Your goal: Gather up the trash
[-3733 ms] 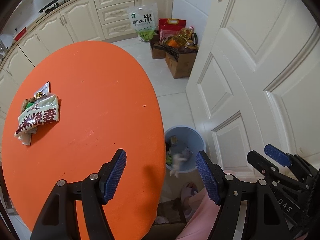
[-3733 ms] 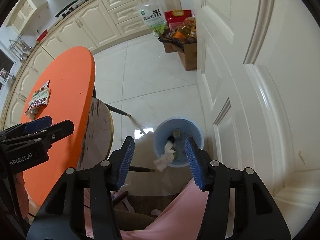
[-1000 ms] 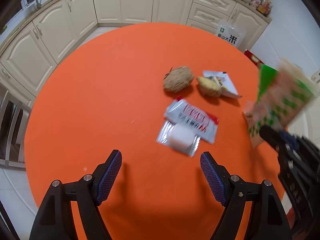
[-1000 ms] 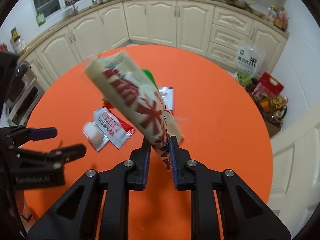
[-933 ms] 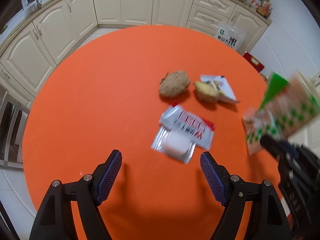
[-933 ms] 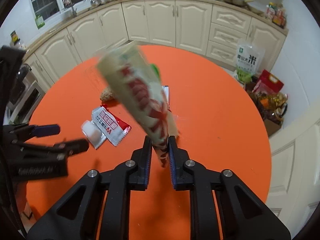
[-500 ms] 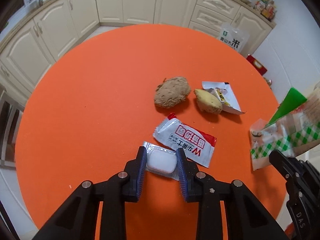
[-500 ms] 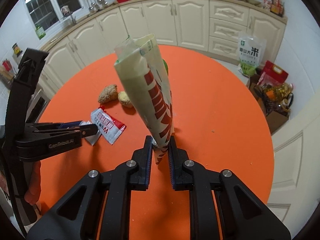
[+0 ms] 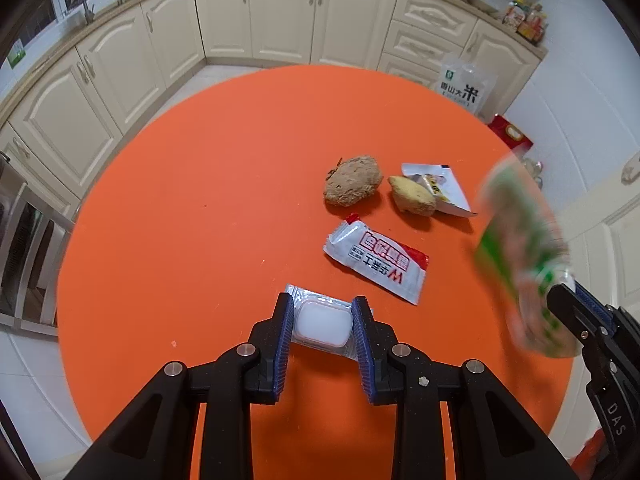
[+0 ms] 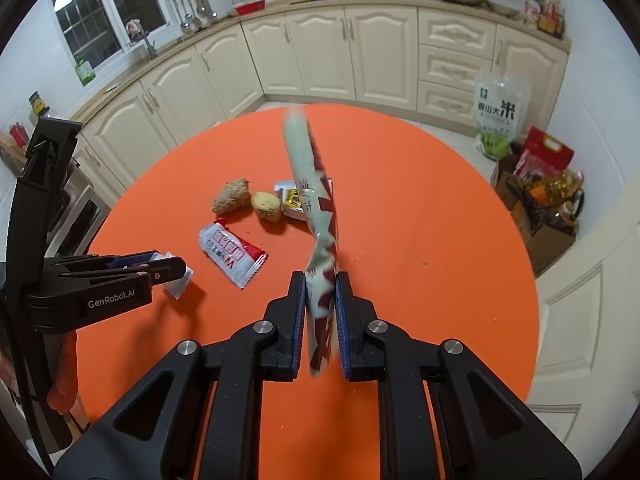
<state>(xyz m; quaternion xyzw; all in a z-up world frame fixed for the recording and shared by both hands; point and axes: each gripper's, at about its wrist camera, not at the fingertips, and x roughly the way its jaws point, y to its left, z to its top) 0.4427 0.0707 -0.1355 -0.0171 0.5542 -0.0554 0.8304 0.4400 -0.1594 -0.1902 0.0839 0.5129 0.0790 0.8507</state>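
Both hands are loaded, so the collecting is well under way but far from finished. The right gripper (image 10: 320, 312) is clenched on a long snack bag (image 10: 316, 216), which stands up out of the jaws above the orange worktop (image 10: 420, 240); in the left wrist view the same bag shows as a blurred green-and-white shape at the right edge. The left gripper (image 9: 322, 330) has its jaws pressed against both sides of a small clear packet with a white block inside (image 9: 322, 324), which looks to be lying on the worktop, not yet lifted; these jaws have just been closing onto it.

Left on the worktop, judging by what lies there: a red-and-white wrapper (image 9: 376, 264) just beyond the packet, a brown lump (image 9: 352, 180) and a yellowish piece of ginger (image 9: 412, 200) side by side, and a torn white wrapper (image 9: 444, 192) touching the ginger. So four pieces wait, and the two in hand have yet to be dropped off.

No bin shows in either view. The only containers visible are on the floor by the cabinets: a bag of rice (image 10: 498, 116), a red carton (image 10: 544, 156), and a cardboard box (image 10: 548, 220) holding bottles, what looks like cooking oil
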